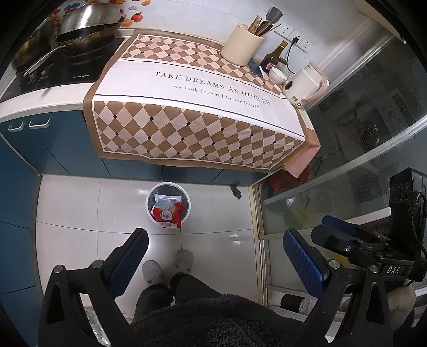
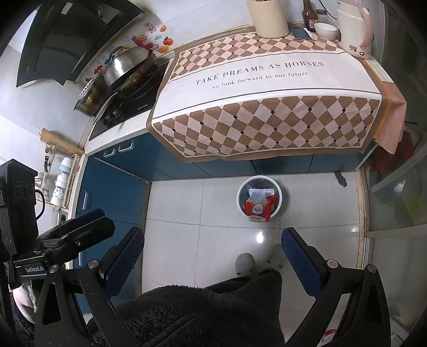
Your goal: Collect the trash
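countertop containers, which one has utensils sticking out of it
The tall cream utensil holder at the back of the checkered cloth. The small white bowl and the white electric kettle beside it show none.

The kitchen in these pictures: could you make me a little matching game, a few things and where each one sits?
Things:
1. red and white snack wrapper
2. cream round utensil holder
3. steel wok with domed lid
4. small white bowl

Places:
A. on the black stove
B. in the white round bin on the floor
C. beside the white kettle
D. at the back of the checked cloth, holding chopsticks

Pairs: 1-B, 2-D, 3-A, 4-C
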A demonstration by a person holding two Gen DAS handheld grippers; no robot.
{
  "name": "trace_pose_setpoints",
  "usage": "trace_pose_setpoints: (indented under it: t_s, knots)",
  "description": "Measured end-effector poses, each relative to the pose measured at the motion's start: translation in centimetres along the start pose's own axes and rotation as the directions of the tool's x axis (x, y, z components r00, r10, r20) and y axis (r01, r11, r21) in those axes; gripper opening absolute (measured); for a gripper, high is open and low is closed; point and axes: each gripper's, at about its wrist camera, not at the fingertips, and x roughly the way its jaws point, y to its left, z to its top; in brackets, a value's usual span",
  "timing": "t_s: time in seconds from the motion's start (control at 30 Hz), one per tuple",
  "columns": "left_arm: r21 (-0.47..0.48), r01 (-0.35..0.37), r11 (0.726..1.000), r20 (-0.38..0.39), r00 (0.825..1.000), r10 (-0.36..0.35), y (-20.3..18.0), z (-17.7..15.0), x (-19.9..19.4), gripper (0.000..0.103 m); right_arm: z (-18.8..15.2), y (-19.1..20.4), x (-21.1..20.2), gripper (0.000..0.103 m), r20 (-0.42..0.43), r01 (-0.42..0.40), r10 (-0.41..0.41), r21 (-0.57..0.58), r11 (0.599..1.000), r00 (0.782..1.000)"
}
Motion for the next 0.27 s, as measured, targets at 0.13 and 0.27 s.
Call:
trace_pose_setpoints:
  t_s: [0.13, 0.27]
  knots:
    - [0.0, -0.003, 1.0, 0.004, 1.0, 0.003, -0.03, -0.06, -0.04, 0.103, -0.14, 0.38, 0.34, 0.103, 0.001, 0.0, 0.0, 0.01, 1.0, 1.0]
    - [0.001, -0.001, 1.0, 0.006, 1.0, 0.001, 0.05, 0.07, -0.13, 0.103, -0.17, 0.41, 0.47, 0.103, 0.001, 0.002, -0.002, 0.011, 1.0, 1.0]
